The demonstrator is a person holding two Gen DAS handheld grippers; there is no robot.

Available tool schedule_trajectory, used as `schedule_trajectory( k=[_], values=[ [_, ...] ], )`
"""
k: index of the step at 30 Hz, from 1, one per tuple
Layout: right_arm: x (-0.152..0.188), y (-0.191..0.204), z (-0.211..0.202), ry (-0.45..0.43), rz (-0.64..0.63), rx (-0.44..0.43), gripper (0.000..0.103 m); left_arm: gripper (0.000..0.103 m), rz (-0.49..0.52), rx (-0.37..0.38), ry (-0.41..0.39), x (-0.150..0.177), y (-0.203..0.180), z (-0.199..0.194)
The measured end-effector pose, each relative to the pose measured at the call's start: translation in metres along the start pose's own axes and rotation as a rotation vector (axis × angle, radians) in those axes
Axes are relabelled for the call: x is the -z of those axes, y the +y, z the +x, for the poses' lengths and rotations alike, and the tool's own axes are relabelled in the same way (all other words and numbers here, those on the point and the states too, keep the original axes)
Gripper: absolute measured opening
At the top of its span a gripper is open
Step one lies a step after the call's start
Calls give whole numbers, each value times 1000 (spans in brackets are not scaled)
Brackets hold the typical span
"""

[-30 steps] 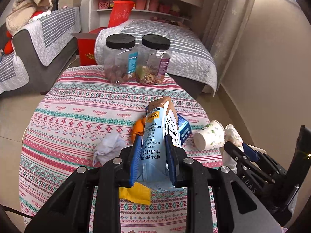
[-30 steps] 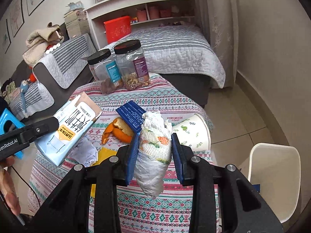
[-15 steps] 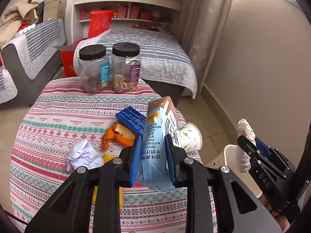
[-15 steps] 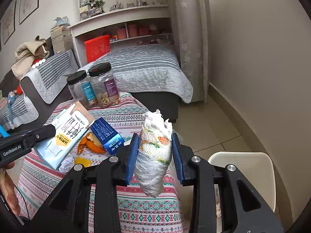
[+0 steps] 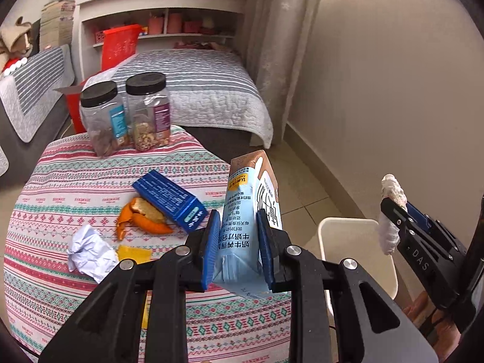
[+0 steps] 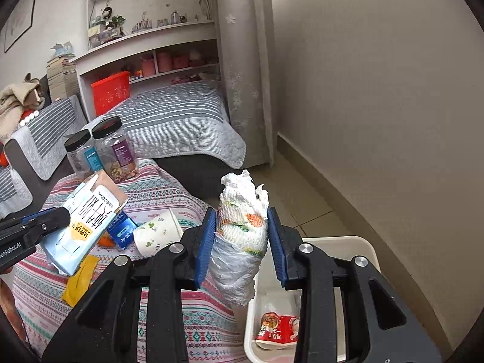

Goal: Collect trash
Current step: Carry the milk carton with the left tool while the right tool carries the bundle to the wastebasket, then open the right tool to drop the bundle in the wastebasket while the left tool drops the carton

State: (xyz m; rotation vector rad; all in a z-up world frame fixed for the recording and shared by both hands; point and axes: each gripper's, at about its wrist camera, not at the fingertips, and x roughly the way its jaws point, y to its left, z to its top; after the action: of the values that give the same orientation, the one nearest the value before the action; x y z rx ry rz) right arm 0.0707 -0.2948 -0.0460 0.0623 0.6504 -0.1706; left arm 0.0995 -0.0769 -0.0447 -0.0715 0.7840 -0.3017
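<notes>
the left gripper [image 5: 237,251] is clamped on a light blue milk carton with a brown top and a yellow label band [image 5: 249,230], its blue pads pressed against the carton's two sides. the carton stands nearly upright in the centre of the left wrist view, its lower end crumpled and dented, black printed characters running down its face. in the right wrist view the same carton sits at the left edge, tilted, above the striped patterned tablecloth [image 6: 181,308].

the right gripper [image 6: 242,242] holds a crumpled white wad of paper and thin plastic with orange and green print [image 6: 242,233]. the left pad touches it; on the right side a thin gap shows lower down, so the grip looks light. the wad's ragged top pokes up past the pads and its filmy tail hangs below them, over the near corner of a white rectangular plastic bin [image 6: 367,248] in the lower right of the frame. a red and white wrapper [image 6: 276,329] lies inside the bin.

on the cloth, in the left wrist view: a dark blue flat cardboard box [image 5: 169,199], orange peel [image 5: 142,217] touching it, a crumpled white paper ball [image 5: 89,251], a yellow scrap [image 5: 133,254]. a white paper cup with green print [image 6: 157,233] lies on its side in the right wrist view. two clear plastic jars with black lids [image 5: 127,115] stand at the far edge.
</notes>
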Motion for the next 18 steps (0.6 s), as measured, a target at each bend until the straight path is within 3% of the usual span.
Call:
schedule_trajectory(
  k=[13,16,18],
  values=[
    [11,-80,-10,23,109,160,34,25,92,98,25,5,-77,23],
    [13,-97,-16,16,139,191,44,25,111,126,38,9,-94,30],
    [15,-106,-21,6,156,222,59,25,127,145,47,12,-106,34]
  ],
)
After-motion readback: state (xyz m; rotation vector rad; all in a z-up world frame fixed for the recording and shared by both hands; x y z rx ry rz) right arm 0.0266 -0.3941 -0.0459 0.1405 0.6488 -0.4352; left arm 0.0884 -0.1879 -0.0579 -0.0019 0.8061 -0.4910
